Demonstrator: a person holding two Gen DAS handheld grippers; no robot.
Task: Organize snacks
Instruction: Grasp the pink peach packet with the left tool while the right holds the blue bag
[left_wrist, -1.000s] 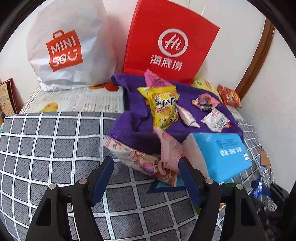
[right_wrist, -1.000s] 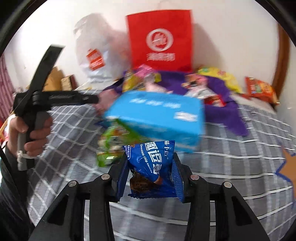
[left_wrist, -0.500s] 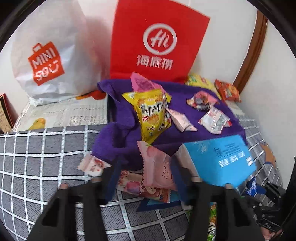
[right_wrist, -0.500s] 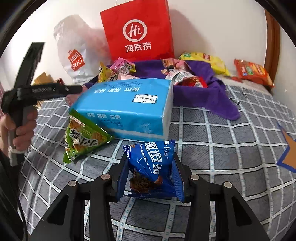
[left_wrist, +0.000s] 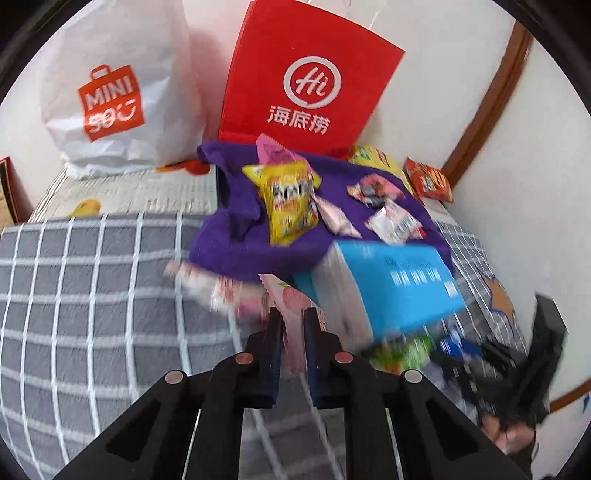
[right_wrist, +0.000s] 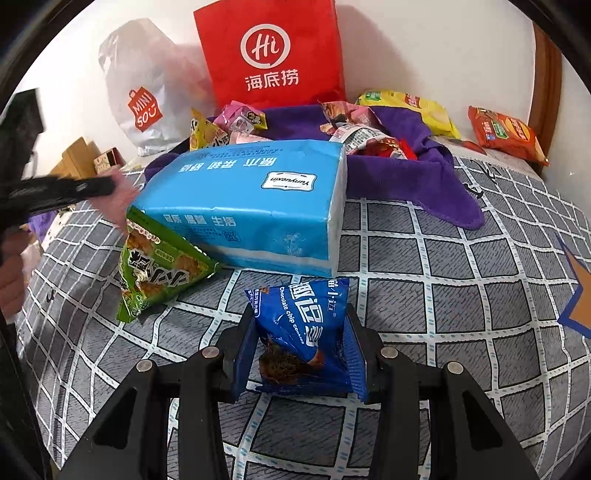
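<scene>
My left gripper (left_wrist: 293, 314) is shut on a pink snack packet (left_wrist: 291, 301) beside the blue tissue pack (left_wrist: 399, 284). My right gripper (right_wrist: 301, 314) is shut on a blue chocolate chip cookie bag (right_wrist: 303, 328), just above the grey checked bedspread (right_wrist: 443, 295). A green snack bag (right_wrist: 159, 269) leans against the tissue pack (right_wrist: 251, 199). Several small snacks, among them a yellow bag (left_wrist: 290, 201), lie on a purple towel (left_wrist: 236, 236). The left gripper also shows at the left edge of the right wrist view (right_wrist: 66, 190).
A red paper bag (left_wrist: 306, 81) and a white MINISO bag (left_wrist: 114, 92) stand against the back wall. A yellow chip bag (right_wrist: 410, 107) and an orange snack bag (right_wrist: 506, 133) lie at the back right. Cardboard boxes (right_wrist: 85, 158) sit at the far left.
My left gripper moved forward and closed on the pink packet. My right gripper keeps holding the blue cookie bag and has dropped slightly nearer the bedspread.
</scene>
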